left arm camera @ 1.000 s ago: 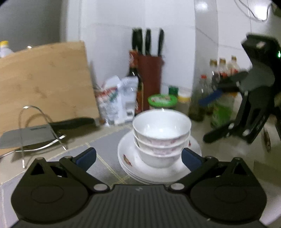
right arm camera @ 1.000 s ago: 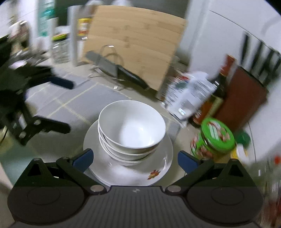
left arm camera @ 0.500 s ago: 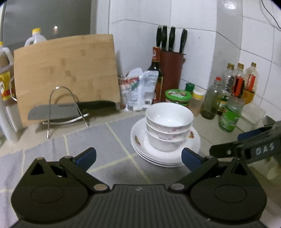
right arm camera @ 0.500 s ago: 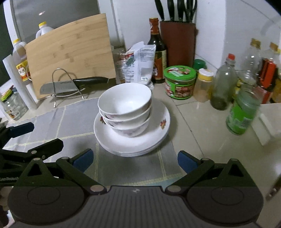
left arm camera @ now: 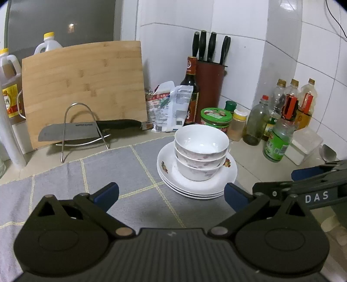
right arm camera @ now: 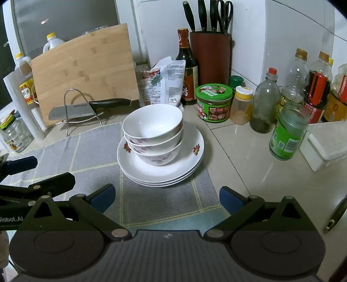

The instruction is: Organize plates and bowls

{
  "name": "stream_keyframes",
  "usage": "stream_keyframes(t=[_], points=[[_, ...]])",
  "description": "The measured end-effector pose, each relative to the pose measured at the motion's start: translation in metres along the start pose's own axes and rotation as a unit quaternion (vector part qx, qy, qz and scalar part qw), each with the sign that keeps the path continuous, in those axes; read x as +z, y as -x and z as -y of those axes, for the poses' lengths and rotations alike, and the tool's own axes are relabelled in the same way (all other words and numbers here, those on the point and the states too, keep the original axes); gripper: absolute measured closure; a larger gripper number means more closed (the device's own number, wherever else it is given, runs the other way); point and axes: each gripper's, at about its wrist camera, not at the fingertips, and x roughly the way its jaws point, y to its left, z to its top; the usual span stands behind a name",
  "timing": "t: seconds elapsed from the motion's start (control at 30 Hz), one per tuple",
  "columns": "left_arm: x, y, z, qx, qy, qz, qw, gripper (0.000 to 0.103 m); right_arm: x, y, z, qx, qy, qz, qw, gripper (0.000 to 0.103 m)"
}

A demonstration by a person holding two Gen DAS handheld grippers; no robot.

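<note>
Soft indoor light, sharp pictures, shiny glare on the glossy white wall tiles (left arm camera: pixel 282 43) (top right), bent, dark corners.

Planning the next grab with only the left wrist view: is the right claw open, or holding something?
Observer: The right claw is open and empty, facing the stacked bowls.
Operator: Anything off my left edge to avoid?
Observer: Yes, a glass jar stands on the counter behind the mat's far left corner.
Operator: Only knives in the knife block?
Observer: No, scissors stand among them.
</note>
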Motion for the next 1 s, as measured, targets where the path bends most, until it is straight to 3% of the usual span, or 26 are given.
stream_keyframes(t=[1.0], points=[[0.0046,0.0003,0.0018,0.016,0.012,-0.005,0.9998,0.000,0.0049,0.0080,0.0013,-0.013,0.011,0.016,1.000,0.000]])
